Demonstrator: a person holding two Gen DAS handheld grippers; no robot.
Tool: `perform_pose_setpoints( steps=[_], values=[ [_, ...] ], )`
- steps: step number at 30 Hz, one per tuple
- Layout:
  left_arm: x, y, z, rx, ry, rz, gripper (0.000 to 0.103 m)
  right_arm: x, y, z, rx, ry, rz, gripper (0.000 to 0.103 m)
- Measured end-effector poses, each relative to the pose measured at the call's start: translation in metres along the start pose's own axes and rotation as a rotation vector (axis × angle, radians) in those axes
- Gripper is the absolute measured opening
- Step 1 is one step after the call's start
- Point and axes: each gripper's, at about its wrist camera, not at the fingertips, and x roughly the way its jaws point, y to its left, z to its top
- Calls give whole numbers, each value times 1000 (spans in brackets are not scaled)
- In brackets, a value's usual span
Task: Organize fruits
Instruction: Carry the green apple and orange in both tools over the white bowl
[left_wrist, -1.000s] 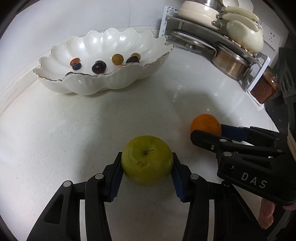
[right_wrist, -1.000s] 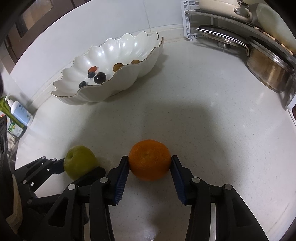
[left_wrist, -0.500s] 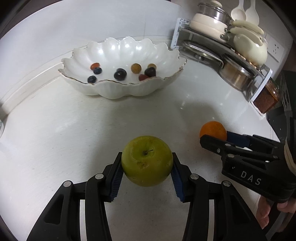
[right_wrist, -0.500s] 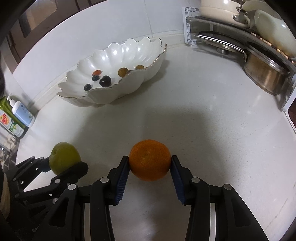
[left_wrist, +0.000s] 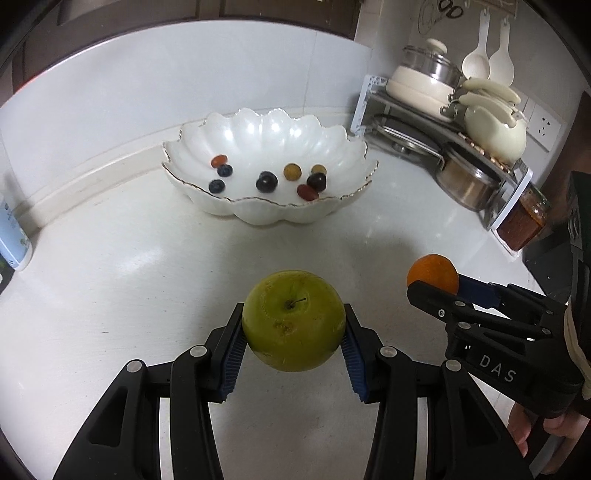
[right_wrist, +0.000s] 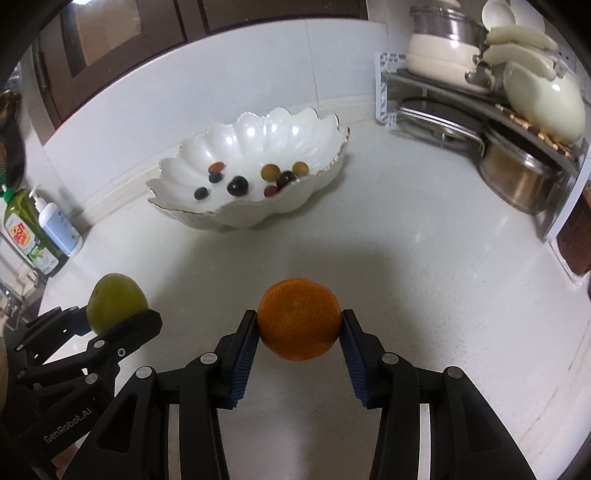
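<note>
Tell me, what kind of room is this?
Most likely a home kitchen: a corner rack stacked with pots and lids, ladles hanging on the wall, and dish soap beside the white countertop.

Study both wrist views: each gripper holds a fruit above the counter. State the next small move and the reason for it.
Probably carry both fruits forward toward the scalloped white bowl. The left gripper is shut on the green apple, the right gripper on the orange, and both sit well short of the bowl, which holds only small grapes and blueberries.
</note>
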Motion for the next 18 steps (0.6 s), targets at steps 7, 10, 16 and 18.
perform_pose_setpoints(
  steps=[7, 10, 16, 18],
  values=[
    [-23, 5, 2, -9, -45, 2, 47, -21, 13, 4, -11, -47, 13, 46],
    [-32, 7, 5, -12, -66, 2, 47, -29, 18, 5, -17, -67, 16, 46],
    [-47, 8, 10, -12, -99, 7, 47, -45, 27, 10, -26, -114, 24, 46],
    [-51, 9, 11, -11, -112, 7, 47, -49, 29, 12, -28, -128, 26, 46]
  ],
)
